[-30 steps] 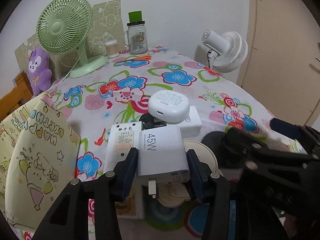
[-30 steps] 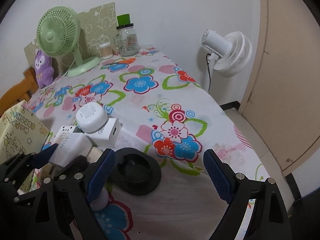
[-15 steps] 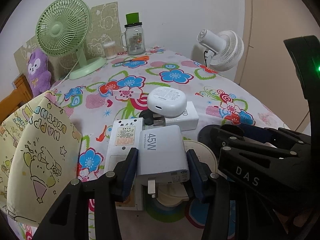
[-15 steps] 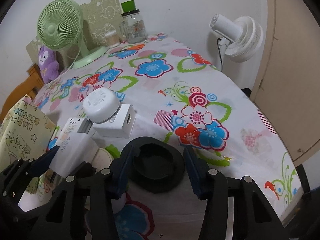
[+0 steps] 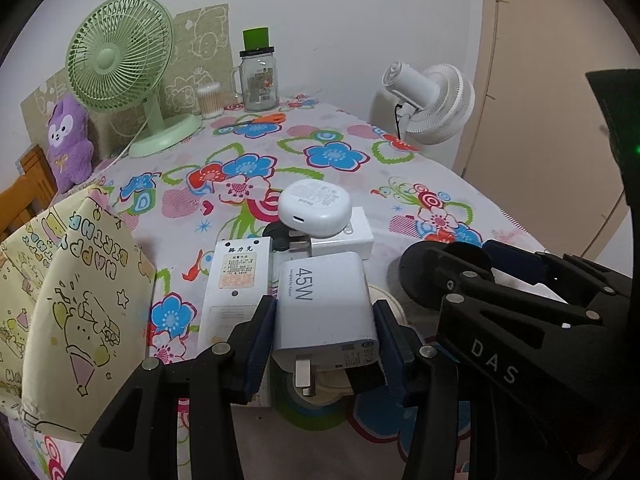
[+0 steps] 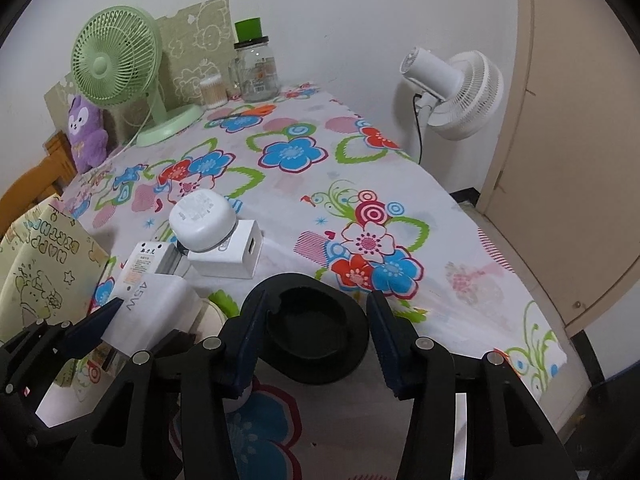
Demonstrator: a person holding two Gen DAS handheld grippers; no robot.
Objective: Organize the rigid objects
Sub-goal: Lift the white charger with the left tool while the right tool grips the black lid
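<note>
Now my right gripper has narrowed from wide-spread to clasp the black round dish, ready for lifting, while my left gripper keeps pinching the white 45W charger block.

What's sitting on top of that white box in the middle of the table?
A rounded white case rests on the white box, overhanging its left side. How much of the box top it touches is hidden.

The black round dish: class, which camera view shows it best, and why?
The right wrist view: the black round dish sits whole between the right gripper's fingers, its hollow top visible. In the left wrist view, the dish is mostly hidden behind the right gripper's body, only its left rim showing beside the 45W charger.
</note>
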